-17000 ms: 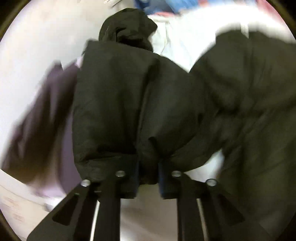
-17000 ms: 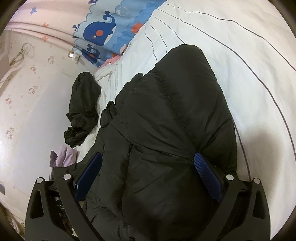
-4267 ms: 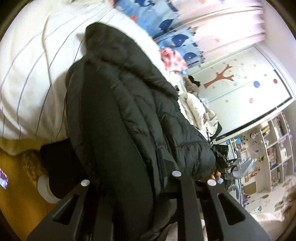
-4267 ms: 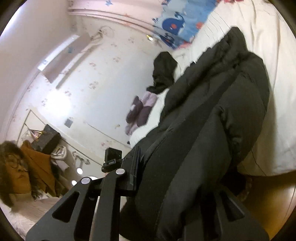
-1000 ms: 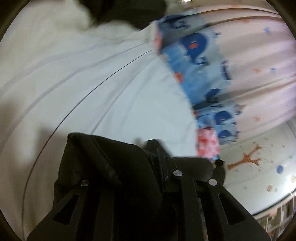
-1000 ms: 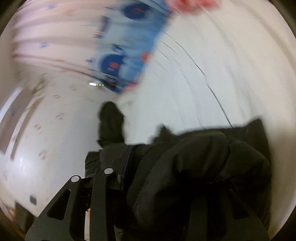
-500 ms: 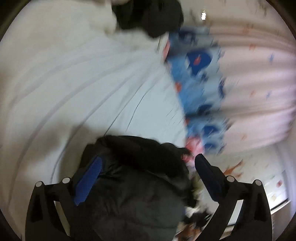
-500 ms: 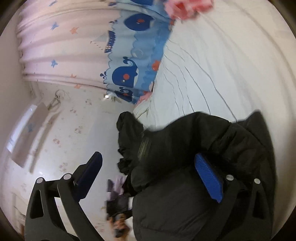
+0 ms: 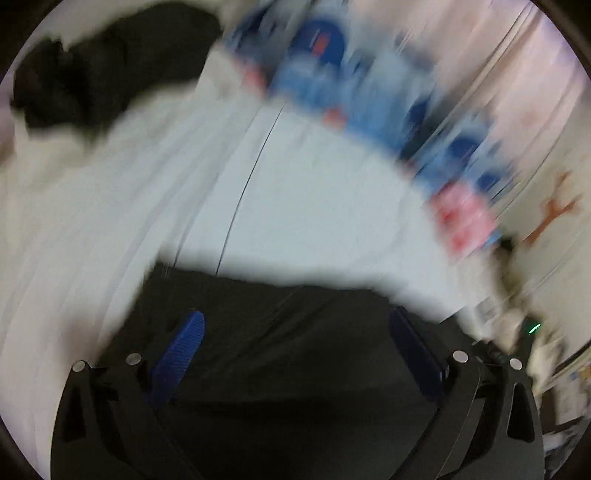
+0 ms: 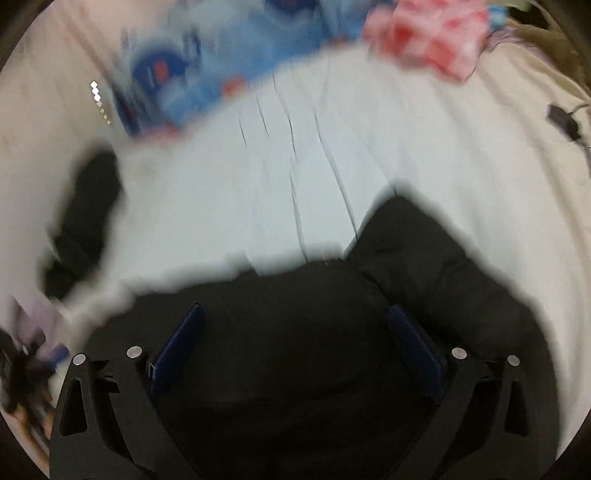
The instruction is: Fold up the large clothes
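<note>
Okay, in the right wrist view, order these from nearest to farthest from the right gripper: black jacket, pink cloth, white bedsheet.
1. black jacket: directly under the open right gripper.
2. white bedsheet: ahead, beyond the jacket's edge.
3. pink cloth: far end of the bed, upper right.

No words, numbers or signs can be read in either view; both are too blurry. The blue cloth (image 9: 354, 92) has dark round shapes on it, but they are pictures, not letters, and the black coat (image 10: 314, 350) shows no label
</note>
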`<state>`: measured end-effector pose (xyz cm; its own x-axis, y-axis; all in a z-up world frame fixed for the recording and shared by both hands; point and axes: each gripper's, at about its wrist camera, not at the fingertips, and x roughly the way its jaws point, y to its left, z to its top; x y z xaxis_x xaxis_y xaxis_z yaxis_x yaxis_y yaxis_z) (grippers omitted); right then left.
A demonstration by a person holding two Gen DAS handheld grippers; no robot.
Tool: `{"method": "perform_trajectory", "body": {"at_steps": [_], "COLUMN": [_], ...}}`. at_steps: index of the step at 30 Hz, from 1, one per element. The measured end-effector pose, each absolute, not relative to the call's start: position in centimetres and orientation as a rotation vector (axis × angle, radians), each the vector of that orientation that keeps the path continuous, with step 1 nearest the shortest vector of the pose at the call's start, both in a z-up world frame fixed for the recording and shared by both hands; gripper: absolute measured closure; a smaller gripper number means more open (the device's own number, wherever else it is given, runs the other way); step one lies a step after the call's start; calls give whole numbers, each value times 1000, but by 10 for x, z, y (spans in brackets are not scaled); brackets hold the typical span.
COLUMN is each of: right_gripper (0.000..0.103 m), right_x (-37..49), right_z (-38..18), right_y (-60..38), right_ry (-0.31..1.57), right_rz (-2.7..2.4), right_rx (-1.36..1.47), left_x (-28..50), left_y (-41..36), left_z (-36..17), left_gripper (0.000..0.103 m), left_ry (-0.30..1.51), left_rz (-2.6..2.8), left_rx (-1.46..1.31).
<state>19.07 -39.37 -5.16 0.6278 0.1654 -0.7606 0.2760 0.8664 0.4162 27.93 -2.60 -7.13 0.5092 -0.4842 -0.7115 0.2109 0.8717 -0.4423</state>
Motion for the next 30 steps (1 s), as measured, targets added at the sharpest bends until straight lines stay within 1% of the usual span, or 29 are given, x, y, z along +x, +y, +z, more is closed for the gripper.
{"method": "perform_trajectory", "body": {"at_steps": [1, 2, 4, 6, 8, 10, 12, 13, 15, 16, 17, 19, 21, 22, 25, 28, 30], "right_gripper": [7, 7, 7, 7, 7, 7, 7, 7, 7, 7, 7, 7, 7, 7, 7, 7, 7], "right_x": [188, 182, 182, 185, 183, 175, 172, 174, 193, 204, 210, 215, 218, 219, 219, 199, 194], "right_z": [-58, -59, -61, -61, -50, -30, -7, -3, -11, -29, -46, -72, -86, -90, -82, -68, -86], "right_y": [-390, -388, -382, -378, -377, -373, -360, -356, -335, -325, -324, -349, -374, -376, -368, -380, -395], "right_ry": [875, 851, 859, 905, 915, 840, 761, 751, 809, 871, 914, 927, 932, 944, 991, 894, 894], "right_rz": [-49, -32, -13, -10, -48, -50, -52, -48, -62, -94, -108, -110, -106, -98, -98, -145, -115], "right_rx": [553, 561, 522, 488, 473, 462, 379, 345, 204, 98, 51, 188, 323, 334, 233, 208, 282], "left_x": [276, 267, 255, 249, 246, 237, 229, 232, 243, 251, 261, 276, 279, 278, 268, 264, 267], "left_y": [-24, -18, -7, -6, -4, -4, -17, -29, -50, -58, -65, -69, -73, -76, -78, -73, -79], "left_z": [-91, -98, -103, -100, -84, -57, -33, -25, -25, -33, -49, -79, -86, -87, -90, -95, -97], "left_gripper": [7, 7, 7, 7, 8, 8, 7, 7, 7, 7, 7, 6, 6, 6, 6, 6, 6], "left_ry": [962, 927, 909, 936, 938, 858, 768, 741, 739, 764, 813, 901, 921, 923, 908, 893, 895], "left_rz": [-450, -445, -438, -409, -359, -351, -358, -364, -370, -367, -352, -370, -361, -354, -340, -349, -358], "left_rx": [-351, -368, -364, -307, -300, -313, -255, -218, -170, -151, -127, -185, -181, -154, -84, -93, -96]}}
